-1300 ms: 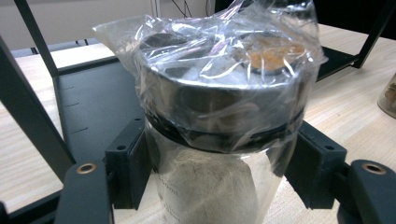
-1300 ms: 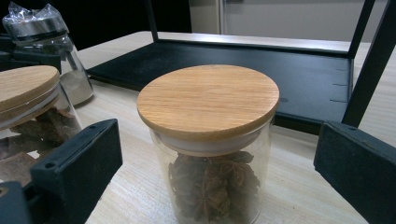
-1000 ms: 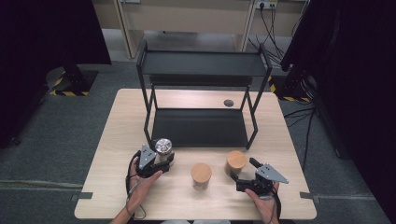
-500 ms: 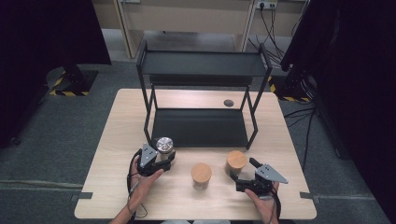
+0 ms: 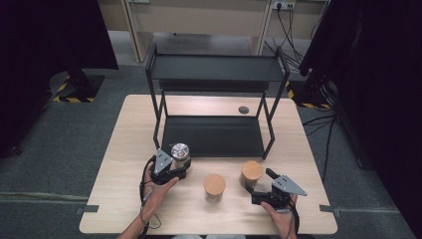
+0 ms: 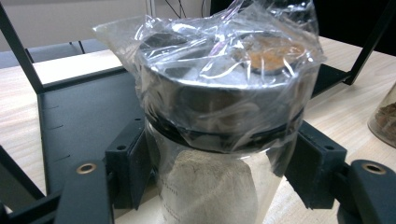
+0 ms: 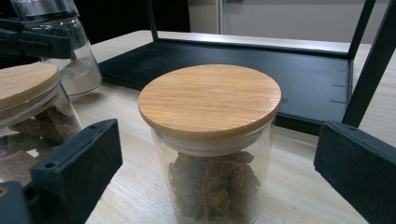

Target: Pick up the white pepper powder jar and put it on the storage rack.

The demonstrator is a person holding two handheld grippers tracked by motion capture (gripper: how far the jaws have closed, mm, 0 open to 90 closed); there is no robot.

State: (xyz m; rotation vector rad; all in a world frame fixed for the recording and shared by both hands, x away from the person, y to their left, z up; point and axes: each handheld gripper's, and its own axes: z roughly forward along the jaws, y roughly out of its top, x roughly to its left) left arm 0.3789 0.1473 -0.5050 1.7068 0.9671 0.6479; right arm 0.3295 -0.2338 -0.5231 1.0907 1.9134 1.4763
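Now pinching a glass jar with a metal lid (image 5: 180, 154) wrapped in plastic film, the left tongs (image 5: 173, 168), jaws pressed on both sides of the glass, at 7 o'clock of the bench (image 5: 129, 149), just before the black shelf rack (image 5: 214, 74). Spread wide and holding nothing, the right tongs (image 5: 259, 195), at 5 o'clock, around a wooden-lidded star anise jar (image 7: 212, 140) without touching. Between them, another wooden-lidded jar (image 5: 214, 186).
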